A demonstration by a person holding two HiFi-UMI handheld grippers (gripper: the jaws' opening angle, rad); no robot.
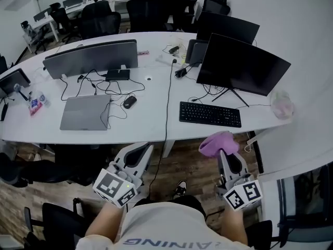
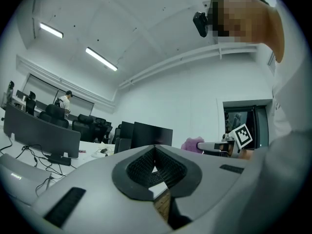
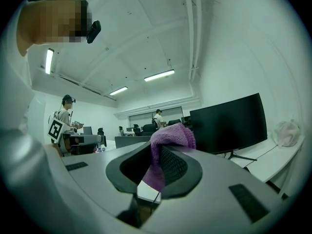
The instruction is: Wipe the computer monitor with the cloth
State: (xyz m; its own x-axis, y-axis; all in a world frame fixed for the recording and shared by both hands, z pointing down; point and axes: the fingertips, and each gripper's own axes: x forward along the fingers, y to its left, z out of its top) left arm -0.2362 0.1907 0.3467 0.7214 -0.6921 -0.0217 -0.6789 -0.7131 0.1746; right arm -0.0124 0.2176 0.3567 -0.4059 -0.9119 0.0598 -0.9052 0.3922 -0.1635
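A dark computer monitor (image 1: 241, 65) stands on the white desk (image 1: 151, 113) at the right, behind a black keyboard (image 1: 209, 114). The monitor's black screen (image 3: 229, 124) fills the right of the right gripper view. My right gripper (image 1: 224, 149) is shut on a purple cloth (image 1: 218, 142), held below the desk's front edge, short of the keyboard. The cloth (image 3: 168, 147) bunches over the jaw tips. My left gripper (image 1: 139, 153) hangs shut and empty below the desk edge to the left. From the left gripper view the monitor (image 2: 152, 135) is far ahead.
A second monitor (image 1: 91, 58), a closed laptop (image 1: 85, 112), a mouse (image 1: 129, 102) and loose cables lie on the desk's left half. A clear bag (image 1: 282, 104) sits at the right end. Office chairs (image 1: 147, 9) stand behind. Wooden floor (image 1: 177, 165) lies below me.
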